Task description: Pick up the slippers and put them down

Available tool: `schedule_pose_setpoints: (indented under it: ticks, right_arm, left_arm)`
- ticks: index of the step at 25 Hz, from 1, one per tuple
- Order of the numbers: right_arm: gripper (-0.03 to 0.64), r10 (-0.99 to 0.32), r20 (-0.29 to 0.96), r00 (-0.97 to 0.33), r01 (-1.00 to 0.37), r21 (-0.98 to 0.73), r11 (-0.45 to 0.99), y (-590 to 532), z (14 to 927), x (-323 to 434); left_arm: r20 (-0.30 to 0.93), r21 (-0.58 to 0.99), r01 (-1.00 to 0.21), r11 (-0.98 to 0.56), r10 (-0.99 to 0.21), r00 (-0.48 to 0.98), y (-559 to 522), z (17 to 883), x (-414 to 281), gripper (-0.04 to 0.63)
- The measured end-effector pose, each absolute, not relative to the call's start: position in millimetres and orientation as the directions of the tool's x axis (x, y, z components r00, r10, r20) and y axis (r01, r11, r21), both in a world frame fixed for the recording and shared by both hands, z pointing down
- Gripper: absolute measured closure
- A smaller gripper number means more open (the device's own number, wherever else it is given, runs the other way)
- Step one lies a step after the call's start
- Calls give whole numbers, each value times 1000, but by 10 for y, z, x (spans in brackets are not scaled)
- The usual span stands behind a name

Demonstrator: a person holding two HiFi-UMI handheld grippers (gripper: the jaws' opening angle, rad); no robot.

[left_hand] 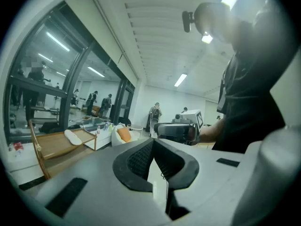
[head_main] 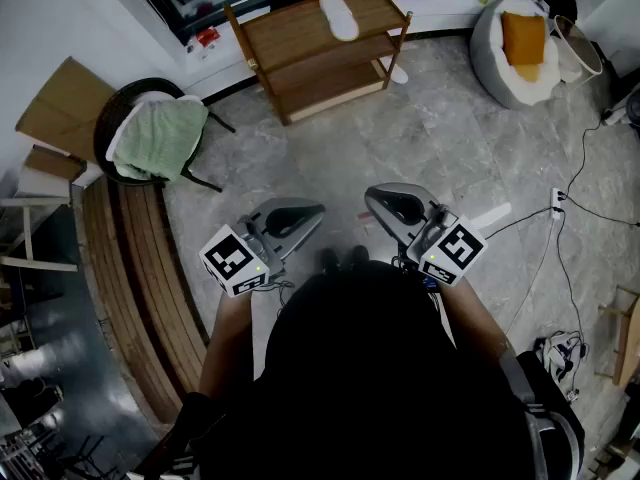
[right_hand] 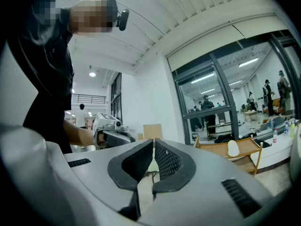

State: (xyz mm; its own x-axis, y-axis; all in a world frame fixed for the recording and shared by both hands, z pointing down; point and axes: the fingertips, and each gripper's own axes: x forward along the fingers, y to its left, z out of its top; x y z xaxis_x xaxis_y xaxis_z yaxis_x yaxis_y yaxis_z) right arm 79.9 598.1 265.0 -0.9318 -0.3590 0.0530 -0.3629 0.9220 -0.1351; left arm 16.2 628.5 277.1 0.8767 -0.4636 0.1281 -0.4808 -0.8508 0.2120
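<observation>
One white slipper (head_main: 339, 15) lies on the top shelf of a wooden rack (head_main: 300, 53) at the far side of the room. A second white slipper (head_main: 394, 71) lies on the floor at the rack's right foot. My left gripper (head_main: 312, 214) and right gripper (head_main: 374, 199) are held level in front of the person's body, well short of the rack. Both have their jaws together with nothing between them. The left gripper view shows the shelf slipper (left_hand: 73, 136) at the left beyond my left gripper (left_hand: 153, 142). The right gripper view shows it (right_hand: 233, 148) at the right beyond my right gripper (right_hand: 154, 143).
A chair with a green towel (head_main: 155, 138) stands at the left, with a slatted wooden bench (head_main: 140, 288) below it. A white beanbag with an orange cushion (head_main: 520, 48) sits at the top right. Cables (head_main: 575, 208) run over the floor at the right.
</observation>
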Motion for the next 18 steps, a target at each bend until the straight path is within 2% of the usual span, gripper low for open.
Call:
schedule_pose_setpoints:
  ticks: [5, 10, 15, 18]
  right_arm:
    - [589, -411, 56, -910, -415, -106, 904, 5801, 2618, 998]
    - [589, -427, 22, -904, -427, -124, 896, 5742, 2586, 1141]
    - [589, -411, 9, -912, -407, -160, 899, 5712, 2599, 1185]
    - [588, -415, 59, -908, -419, -144, 896, 5655, 2698, 1206]
  left_arm:
    - [137, 206, -531, -822, -513, 847, 6178, 2780, 119, 586]
    - [115, 268, -542, -797, -532, 839, 6114, 2818, 97, 586]
    - [16, 373, -502, -780, -536, 844, 6038, 2745, 61, 586]
    - [71, 341, -507, -792, -516, 854, 6016, 2808, 112, 586]
